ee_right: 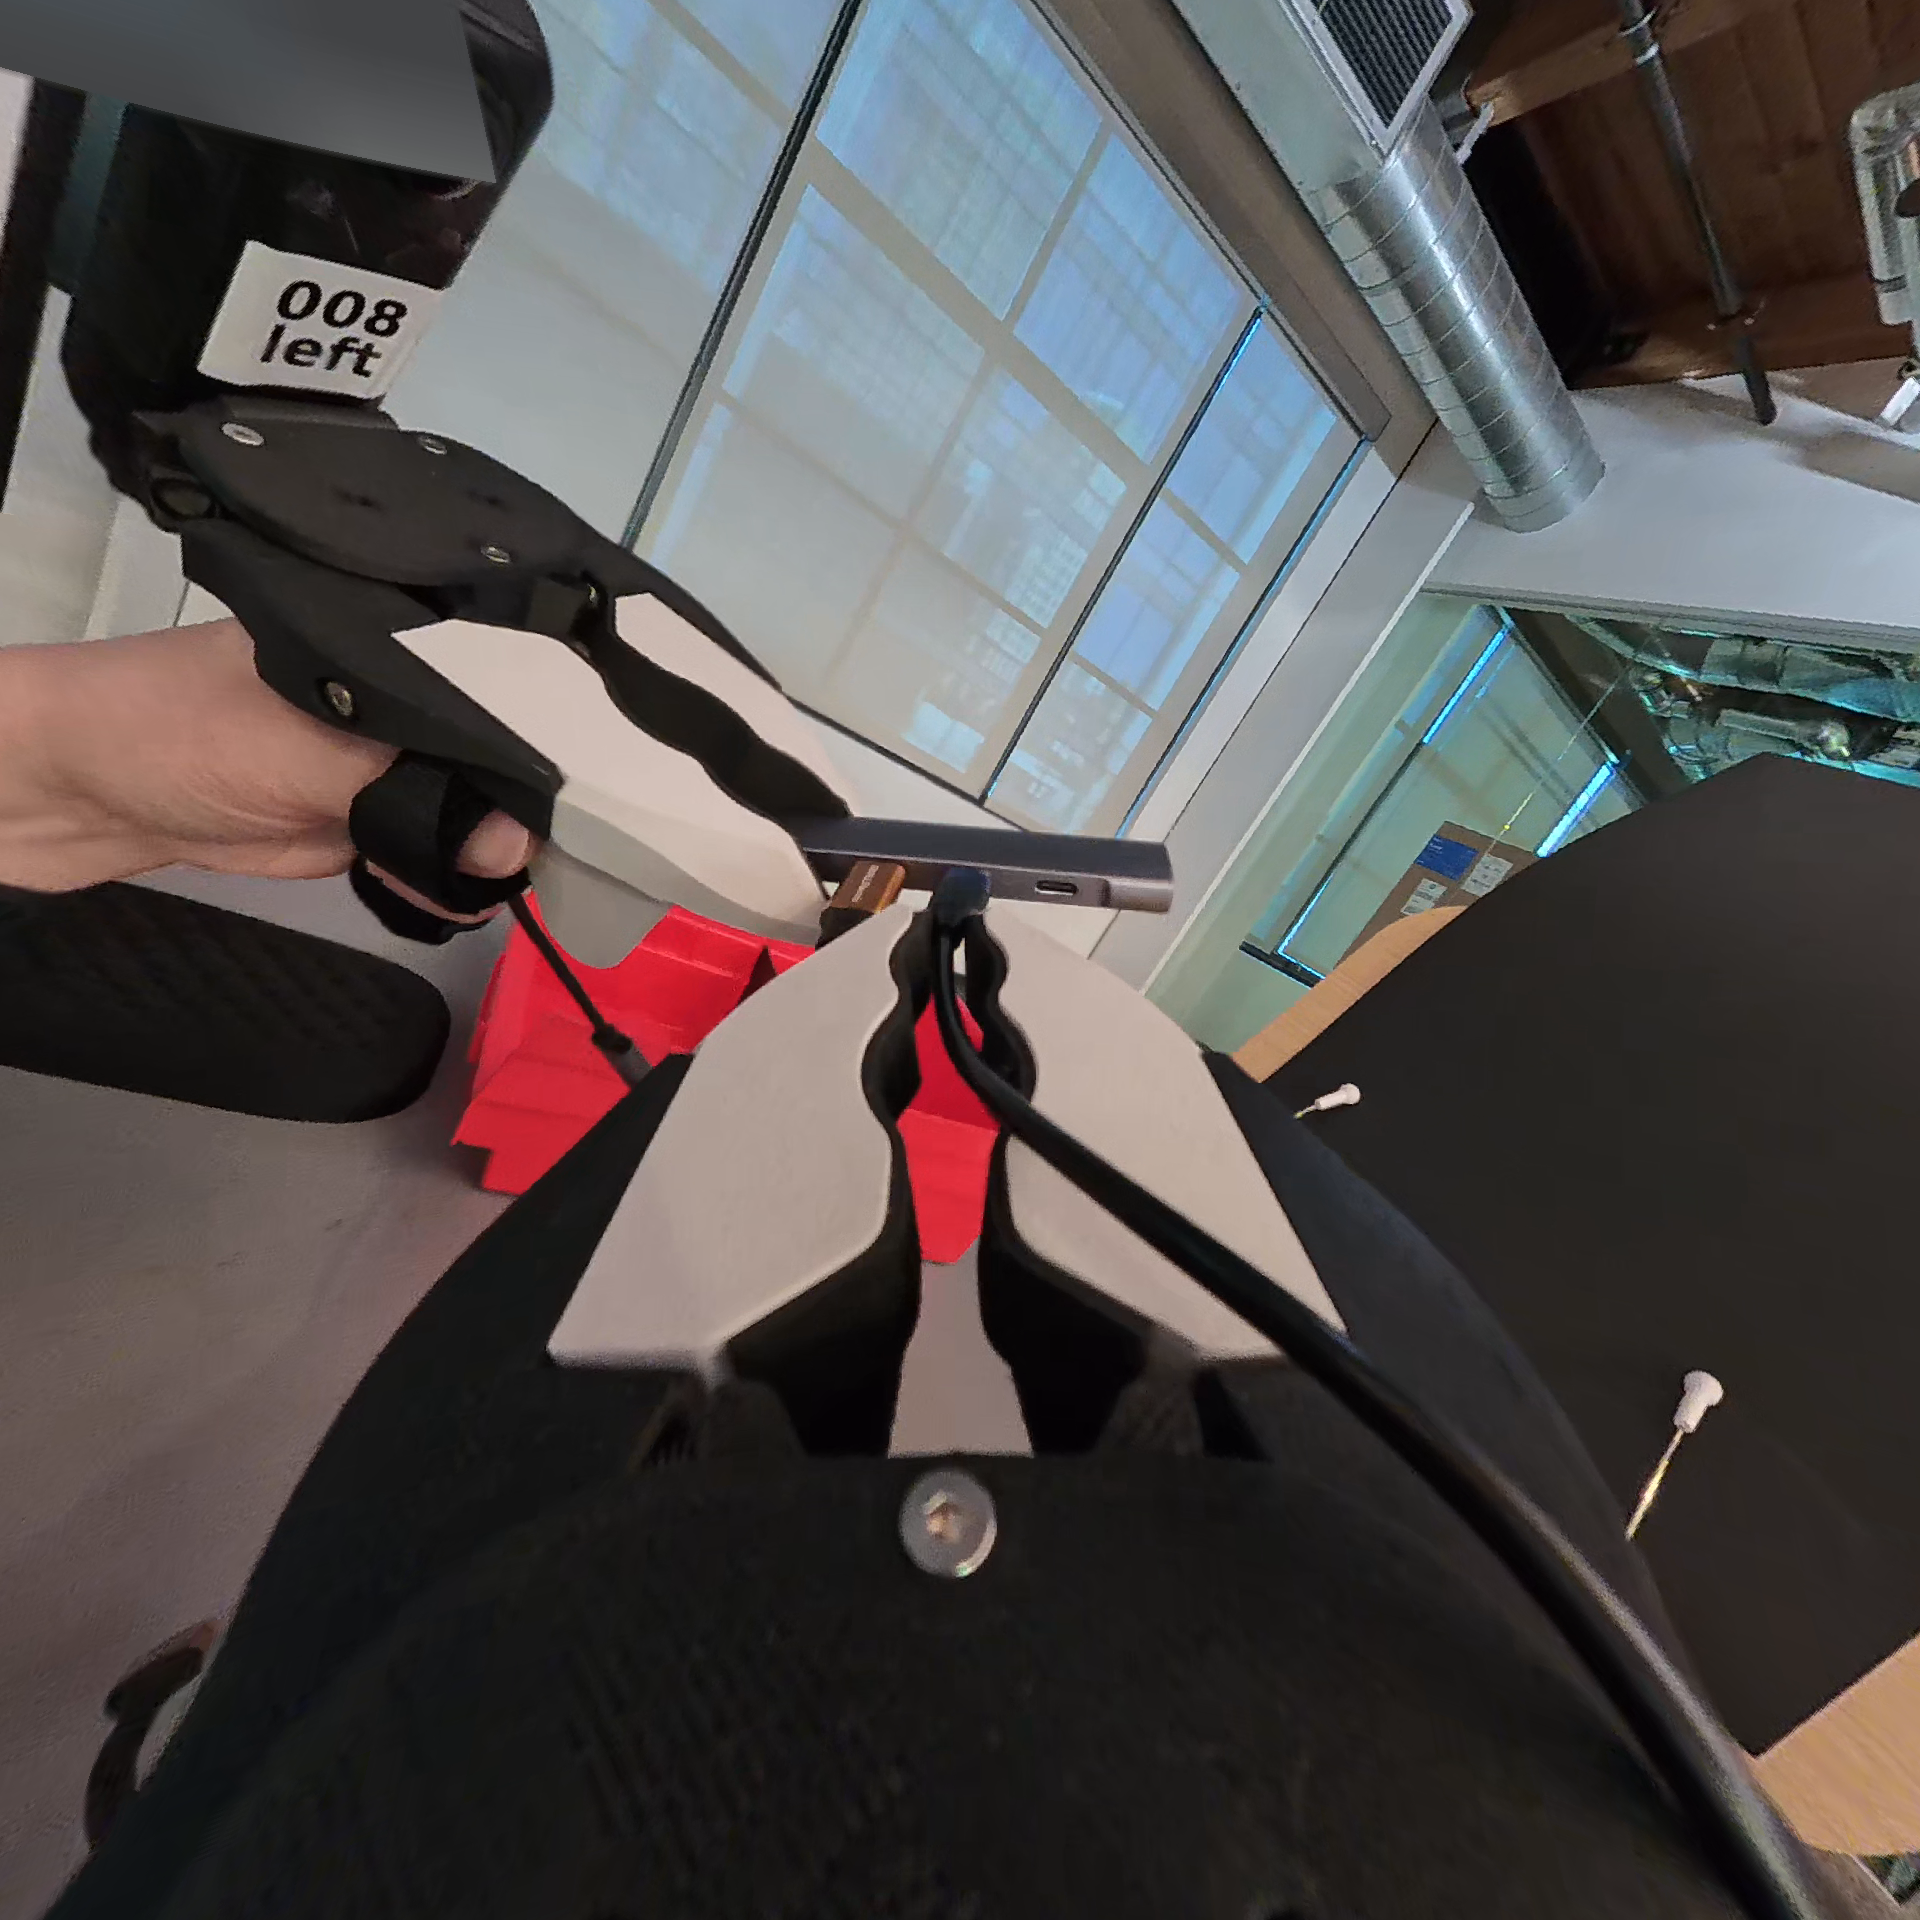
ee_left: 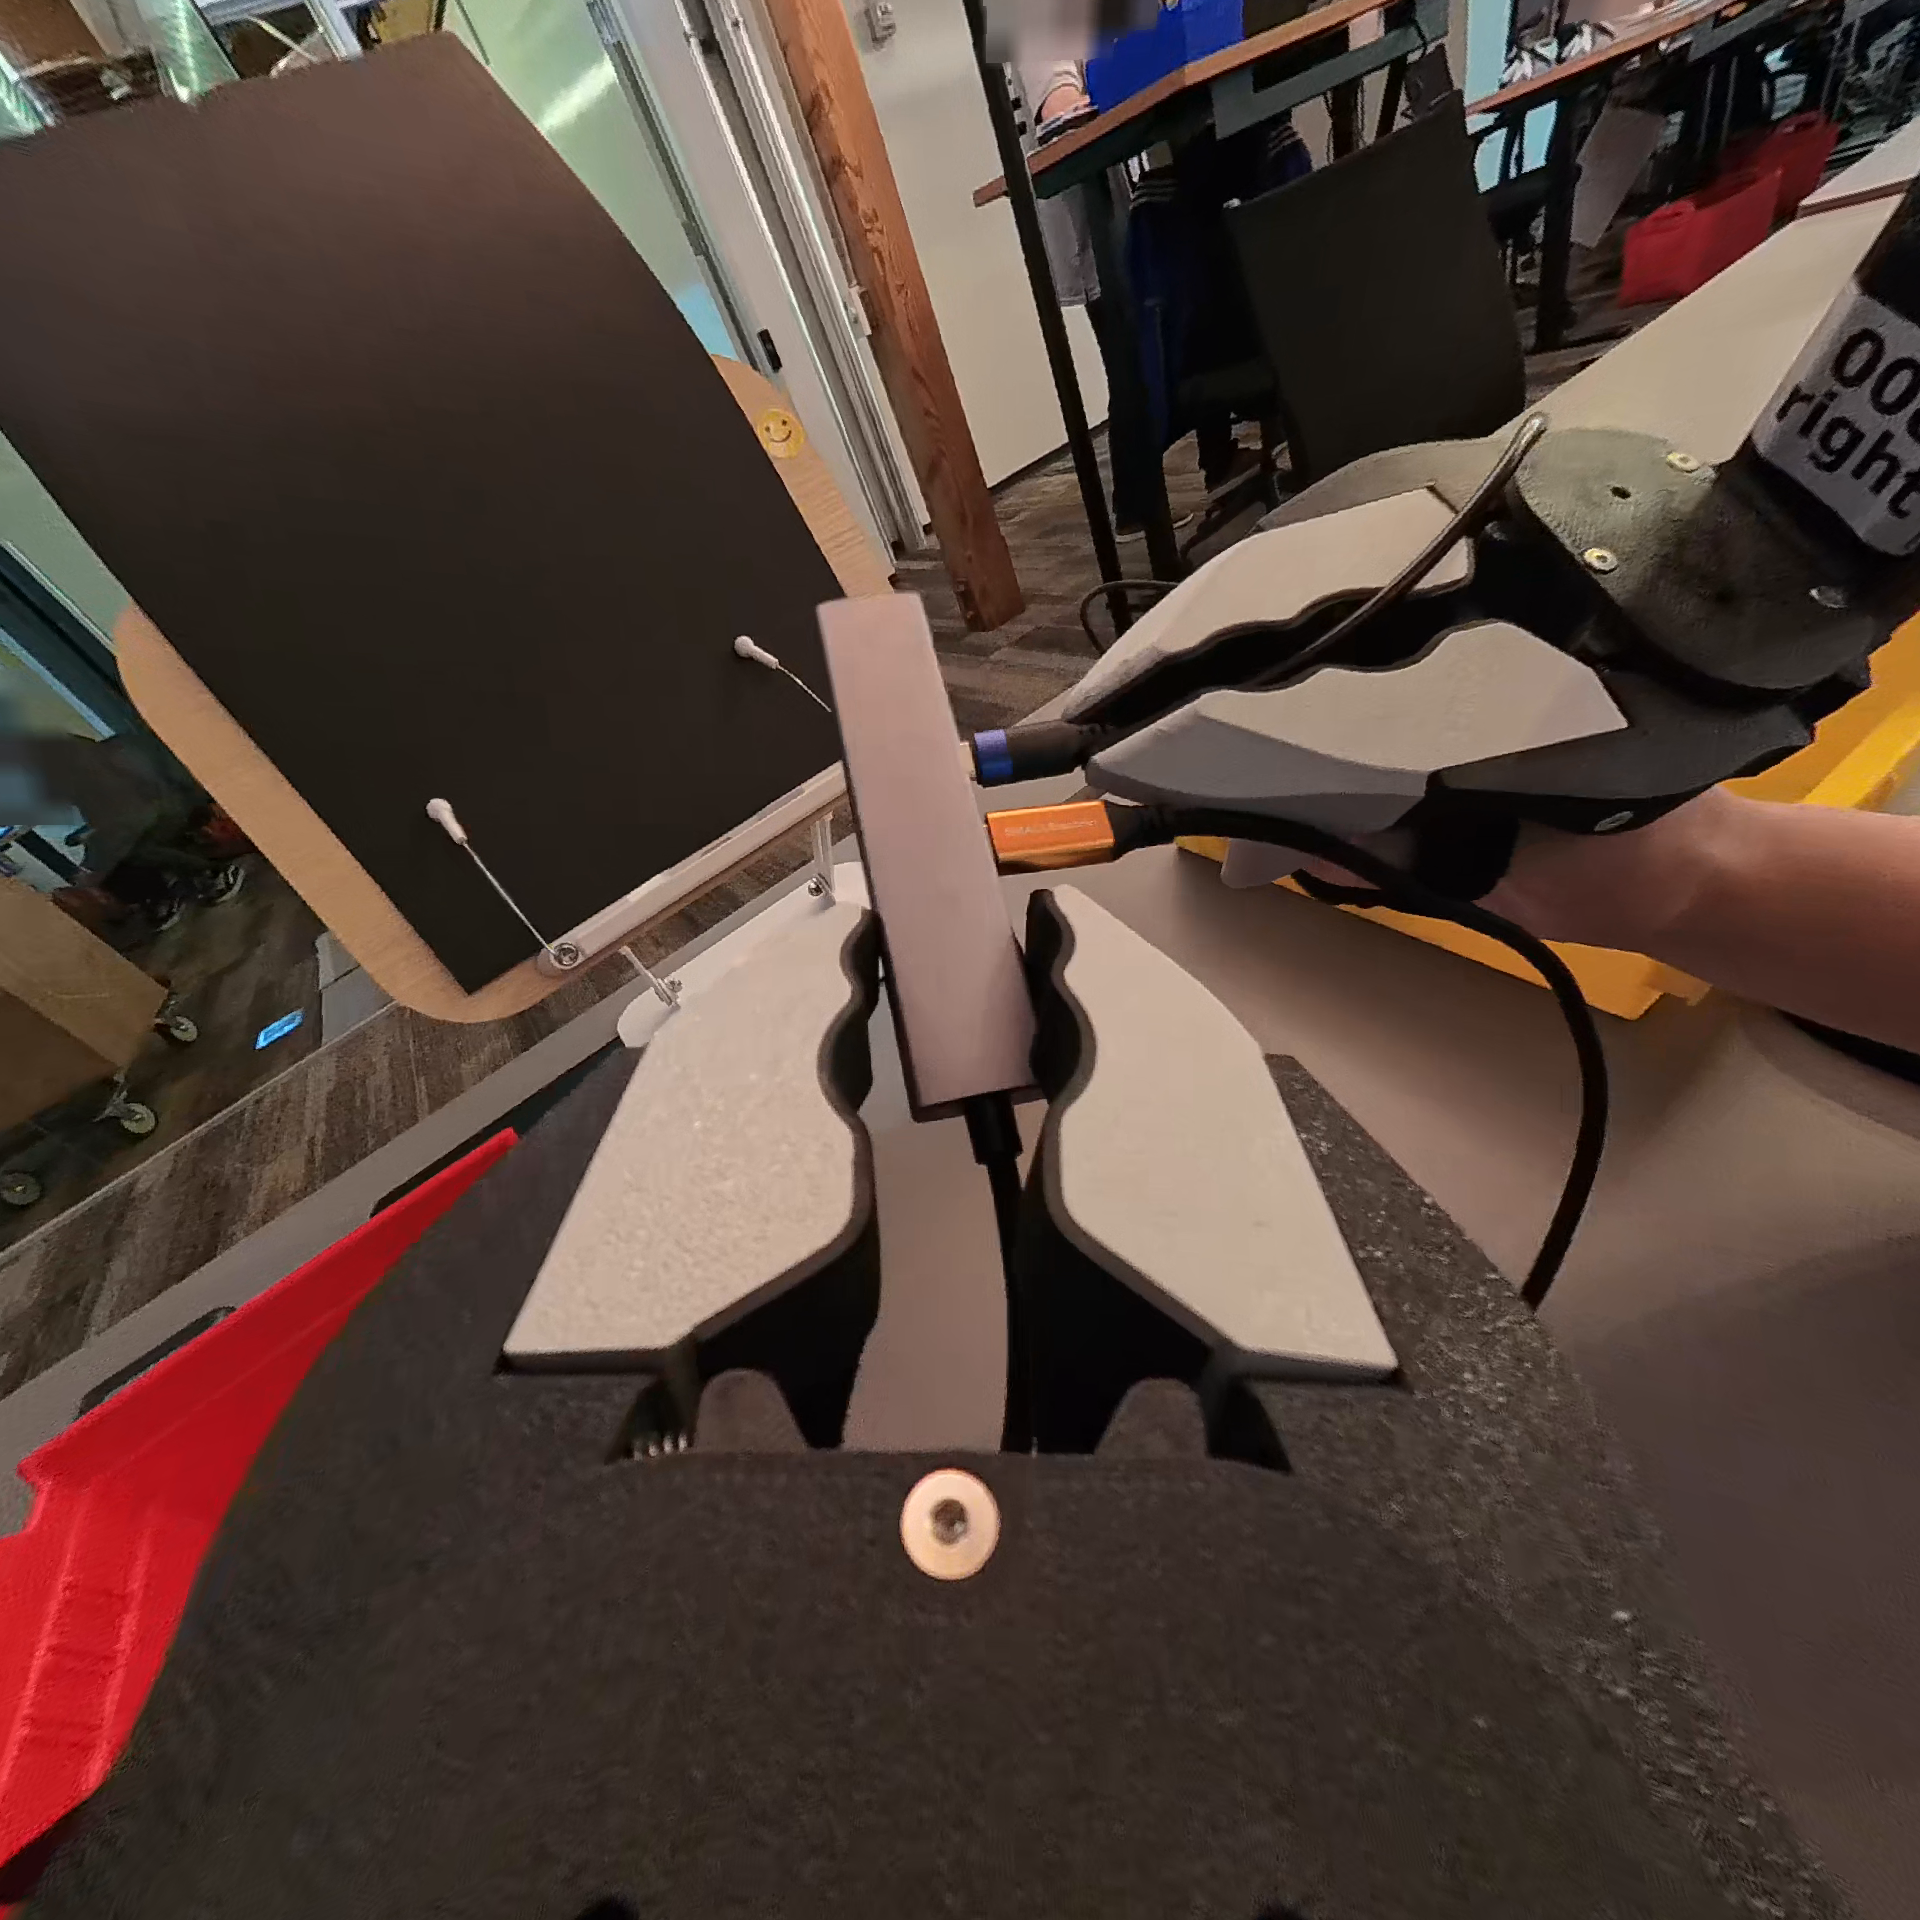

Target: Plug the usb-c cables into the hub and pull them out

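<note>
My left gripper [ee_left: 951,935] is shut on the lower part of a grey usb hub [ee_left: 914,831] and holds it above the table. The hub's own black lead [ee_left: 1000,1164] runs back between the fingers. An orange plug [ee_left: 1049,831] sits in the hub's side. Just above it, my right gripper [ee_left: 1086,743] is shut on a black plug with a blue band [ee_left: 1023,750]. The plug's metal tip meets the hub's side. In the right wrist view the right gripper [ee_right: 948,935] pinches this plug [ee_right: 961,888] under the hub [ee_right: 997,847], beside the orange plug [ee_right: 871,885]. An open port [ee_right: 1058,888] shows farther along.
A black board with a wooden rim [ee_left: 364,468] stands just behind the hub, with white pegs on it. A red bin [ee_right: 623,997] lies under the left gripper, and a yellow bin [ee_left: 1558,935] lies under the right hand. The orange plug's cable [ee_left: 1558,1039] loops down to the grey table [ee_left: 1714,1299]. Left and right tips are no more than a few centimetres apart.
</note>
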`<move>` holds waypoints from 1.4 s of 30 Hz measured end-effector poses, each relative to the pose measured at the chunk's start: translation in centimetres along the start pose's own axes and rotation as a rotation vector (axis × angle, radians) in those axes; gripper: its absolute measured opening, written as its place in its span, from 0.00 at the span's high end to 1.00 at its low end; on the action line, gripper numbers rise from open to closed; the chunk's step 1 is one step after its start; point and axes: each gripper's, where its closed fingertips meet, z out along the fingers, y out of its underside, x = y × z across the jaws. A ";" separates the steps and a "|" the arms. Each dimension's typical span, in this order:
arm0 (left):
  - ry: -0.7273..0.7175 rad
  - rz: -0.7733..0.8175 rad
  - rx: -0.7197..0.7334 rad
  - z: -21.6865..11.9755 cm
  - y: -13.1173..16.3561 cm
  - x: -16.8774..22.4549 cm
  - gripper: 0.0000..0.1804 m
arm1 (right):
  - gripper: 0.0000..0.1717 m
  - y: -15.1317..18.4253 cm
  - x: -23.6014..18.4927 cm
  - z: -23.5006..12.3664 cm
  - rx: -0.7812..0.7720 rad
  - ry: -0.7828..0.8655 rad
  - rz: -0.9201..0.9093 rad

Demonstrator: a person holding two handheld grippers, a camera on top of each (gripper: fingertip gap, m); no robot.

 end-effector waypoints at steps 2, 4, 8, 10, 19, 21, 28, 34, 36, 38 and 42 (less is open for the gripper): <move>0.019 0.007 0.004 -0.2 -0.1 0.1 0.85 | 0.96 0.0 -0.2 0.0 0.003 -0.010 -0.008; 0.029 0.015 -0.002 -0.3 0.0 0.2 0.85 | 0.96 -0.2 -0.3 0.0 0.014 -0.018 -0.010; 0.052 0.018 -0.014 -0.5 0.4 0.4 0.85 | 0.96 -0.3 -0.5 0.0 0.016 -0.028 -0.013; 0.046 0.011 -0.003 -0.6 0.3 0.3 0.84 | 0.96 -0.3 -0.6 0.1 0.015 -0.031 -0.012; -0.098 -0.096 0.057 -0.2 1.4 -2.4 0.86 | 0.94 1.9 -0.5 1.3 -0.173 -0.128 0.304; -0.149 -0.128 0.070 -0.6 1.9 -3.5 0.86 | 0.94 3.3 -0.8 1.3 -0.293 -0.144 0.334; -0.231 -0.226 0.087 -2.2 3.5 -6.5 0.87 | 0.95 7.6 -4.2 -0.9 -0.776 -0.283 0.091; -0.208 -0.281 0.096 -3.1 4.2 -6.9 0.87 | 0.96 3.7 -8.9 -3.4 -0.827 -0.557 0.173; -0.181 -0.225 0.061 -2.7 4.8 -6.0 0.87 | 0.96 0.7 -9.7 -3.8 -0.741 -0.609 0.186; -0.138 -0.172 0.044 -2.3 5.1 -4.8 0.87 | 0.95 -2.5 -9.4 -3.8 -0.608 -0.608 0.196; 0.066 -0.137 0.094 -2.0 4.4 -0.9 0.86 | 0.88 -2.7 -2.2 -2.5 -0.472 -0.234 -0.152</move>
